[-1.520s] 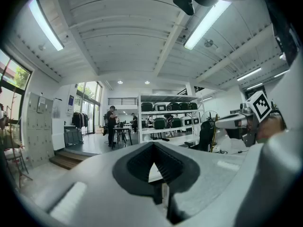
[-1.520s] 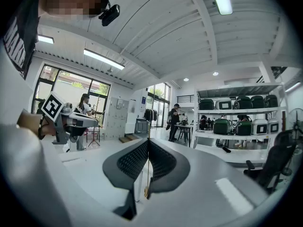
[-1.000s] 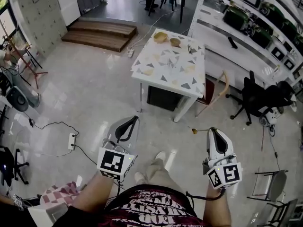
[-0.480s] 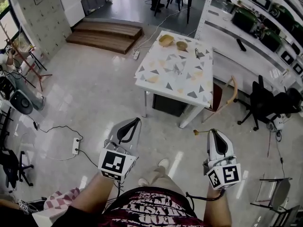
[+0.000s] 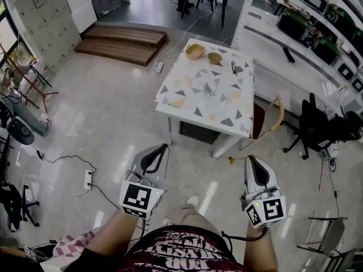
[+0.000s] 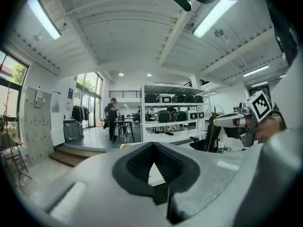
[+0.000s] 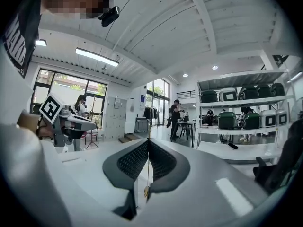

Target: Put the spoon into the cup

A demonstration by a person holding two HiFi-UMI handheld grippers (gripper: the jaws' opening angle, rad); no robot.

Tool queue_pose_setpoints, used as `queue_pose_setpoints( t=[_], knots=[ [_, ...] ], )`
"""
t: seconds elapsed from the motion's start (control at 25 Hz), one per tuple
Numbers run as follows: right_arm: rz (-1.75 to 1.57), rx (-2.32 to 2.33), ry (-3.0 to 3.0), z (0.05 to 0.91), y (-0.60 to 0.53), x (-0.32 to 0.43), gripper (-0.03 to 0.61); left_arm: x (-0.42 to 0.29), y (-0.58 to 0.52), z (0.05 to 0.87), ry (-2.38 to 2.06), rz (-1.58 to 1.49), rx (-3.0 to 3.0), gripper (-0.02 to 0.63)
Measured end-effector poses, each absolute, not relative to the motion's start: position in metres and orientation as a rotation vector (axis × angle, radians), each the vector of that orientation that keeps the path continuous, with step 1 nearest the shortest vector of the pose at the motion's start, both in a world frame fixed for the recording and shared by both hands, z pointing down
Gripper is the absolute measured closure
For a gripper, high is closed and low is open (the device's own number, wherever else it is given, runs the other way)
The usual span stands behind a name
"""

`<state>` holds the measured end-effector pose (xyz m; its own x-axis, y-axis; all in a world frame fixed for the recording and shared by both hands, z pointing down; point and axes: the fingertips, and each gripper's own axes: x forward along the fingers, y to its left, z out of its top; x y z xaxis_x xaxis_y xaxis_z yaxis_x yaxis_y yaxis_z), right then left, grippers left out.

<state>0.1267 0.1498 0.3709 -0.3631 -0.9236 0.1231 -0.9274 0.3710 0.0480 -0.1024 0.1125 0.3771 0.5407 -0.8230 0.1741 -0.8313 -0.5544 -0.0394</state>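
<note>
1. The right gripper (image 7: 148,145) has its jaws pressed together on the thin golden handle of the spoon (image 7: 147,190). The handle runs straight up between the ribbed pads.
2. In the head view the spoon (image 5: 231,160) sticks out to the left from the tip of the right gripper (image 5: 249,158), with its small bowl at the free end, above the floor.
3. The left gripper (image 6: 152,145) is closed with its tips meeting and nothing between them. In the head view the left gripper (image 5: 164,147) is held low in front of the person, level with the right one.
4. Compared with half a second ago, both grippers keep nearly the same pose and the spoon has not slipped. The table (image 5: 187,98) now sits a little lower and more to the left in the head view.
5. I judge that the person is walking to the table, so the task is in its carrying step and the spoon is well apart from the cup.
6. The cup (image 5: 209,87) seems to be the small clear thing near the middle of the table, but it is too small to be sure. Its opening and how it stands cannot be made out.
7. The person's body hides the wrists. In the right gripper view the spoon's bowl is not in sight.
</note>
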Motion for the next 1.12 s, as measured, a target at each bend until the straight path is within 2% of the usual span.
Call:
queue_pose_setpoints(
  t=[0.48, 1.12],
  knots=[
    [0.03, 1.622, -2.57, 0.364, 0.089, 0.157, 0.545, -0.067, 0.054, 0.364, -1.534, 0.232, 2.695, 0.613],
    [0.025, 1.617, -2.596, 0.363, 0.056, 0.18, 0.545, -0.048, 0.027, 0.365, -1.555, 0.246, 2.686, 0.613]
  ],
)
